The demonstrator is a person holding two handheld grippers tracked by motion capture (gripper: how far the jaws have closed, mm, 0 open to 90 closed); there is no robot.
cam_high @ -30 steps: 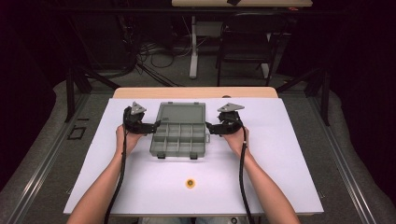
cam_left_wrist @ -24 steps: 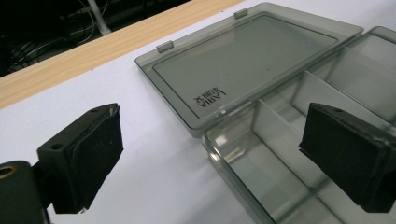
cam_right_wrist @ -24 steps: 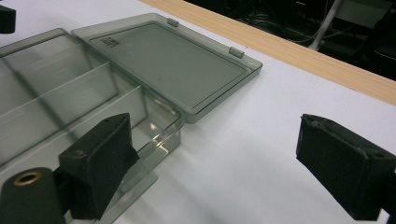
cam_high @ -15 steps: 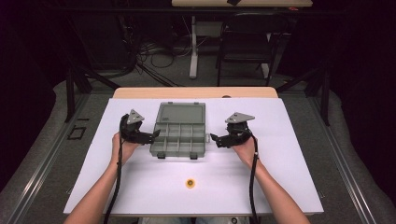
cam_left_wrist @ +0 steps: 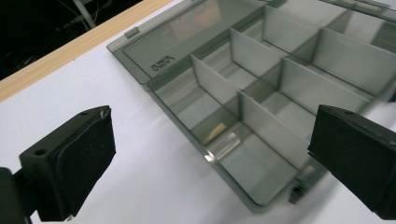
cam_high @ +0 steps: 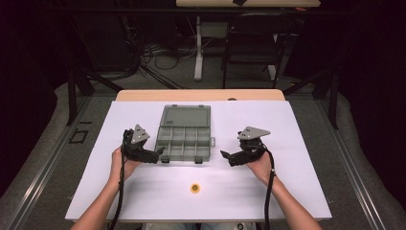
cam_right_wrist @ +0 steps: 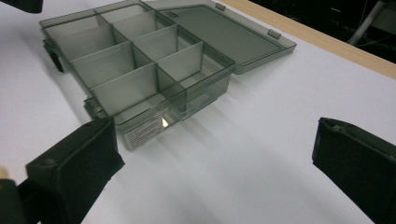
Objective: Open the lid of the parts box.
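The left gripper (cam_high: 158, 154) and right gripper (cam_high: 226, 155) had just been opening, nothing between their jaws; both stood released at mid-frame in the high view, flanking the grey compartment box (cam_high: 184, 140), the left just beside it, the right near; its lid (cam_high: 186, 116) lay open toward the frame's top; a small yellow ring (cam_high: 194, 188) sat below on the white table (cam_high: 297, 143).

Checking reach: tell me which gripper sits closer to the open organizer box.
The left gripper: its jaws nearly touch the organizer box; the right gripper stands clearly apart.
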